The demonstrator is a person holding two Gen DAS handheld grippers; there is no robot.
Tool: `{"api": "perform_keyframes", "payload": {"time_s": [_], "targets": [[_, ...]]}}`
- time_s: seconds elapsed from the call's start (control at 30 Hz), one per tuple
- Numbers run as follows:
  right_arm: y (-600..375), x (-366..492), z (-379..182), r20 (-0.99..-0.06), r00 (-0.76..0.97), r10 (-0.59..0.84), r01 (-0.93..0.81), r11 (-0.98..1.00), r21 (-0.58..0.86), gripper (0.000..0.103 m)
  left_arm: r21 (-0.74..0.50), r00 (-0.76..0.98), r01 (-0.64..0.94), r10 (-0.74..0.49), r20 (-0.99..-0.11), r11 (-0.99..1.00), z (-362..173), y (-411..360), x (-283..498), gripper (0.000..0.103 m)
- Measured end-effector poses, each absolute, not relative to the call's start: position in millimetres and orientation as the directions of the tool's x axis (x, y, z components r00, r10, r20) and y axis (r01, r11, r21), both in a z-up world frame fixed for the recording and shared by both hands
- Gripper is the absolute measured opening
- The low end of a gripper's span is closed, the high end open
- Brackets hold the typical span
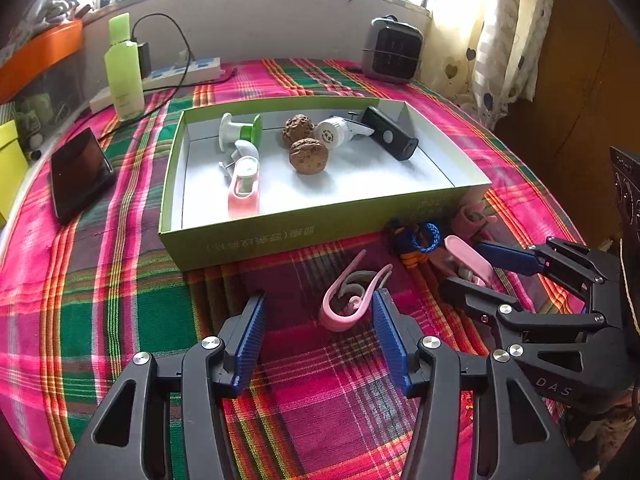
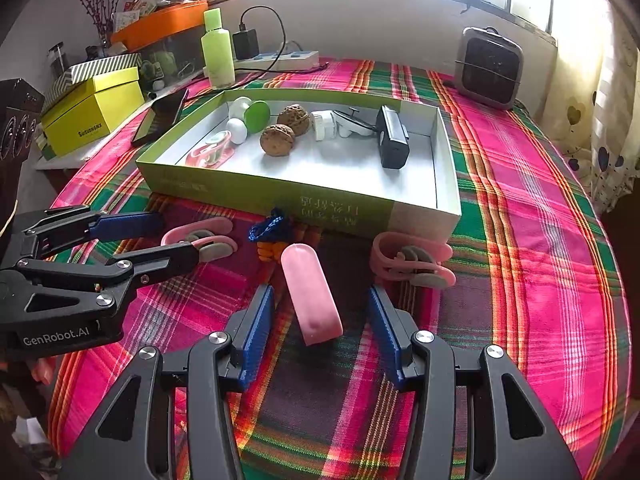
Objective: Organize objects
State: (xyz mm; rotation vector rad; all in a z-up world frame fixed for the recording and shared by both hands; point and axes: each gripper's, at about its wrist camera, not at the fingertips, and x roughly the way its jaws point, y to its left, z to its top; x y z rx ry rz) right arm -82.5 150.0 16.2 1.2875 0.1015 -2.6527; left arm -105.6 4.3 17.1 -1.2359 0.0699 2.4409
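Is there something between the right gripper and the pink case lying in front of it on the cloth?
Nothing visible blocks it. The pink case lies on the cloth between the open fingers of the right gripper. The blue cord charm lies beyond it, beside the green box.

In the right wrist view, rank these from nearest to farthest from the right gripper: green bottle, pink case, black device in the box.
1. Pink case, lying between the right gripper fingers.
2. Black device, inside the box's right end.
3. Green bottle, upright behind the box, far left.
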Motion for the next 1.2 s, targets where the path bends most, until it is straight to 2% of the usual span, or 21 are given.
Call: {"api": "perform_keyframes", "payload": {"time_s": [0.97, 1.2], "targets": [[156, -88, 15, -0.786, -0.605, -0.128, 0.21, -0.978, -0.003, 0.049, -0.048, -0.571, -0.346, 0.251, -0.781, -0.937, 15, 26, -113, 0.052], [153, -90, 15, -0.786, -0.603, -0.135, 0.226, -0.974, -0.006, 0.049, -0.036, -0.582, -0.321, 0.227, -0.781, -0.946, 15, 24, -115, 0.04]]}}
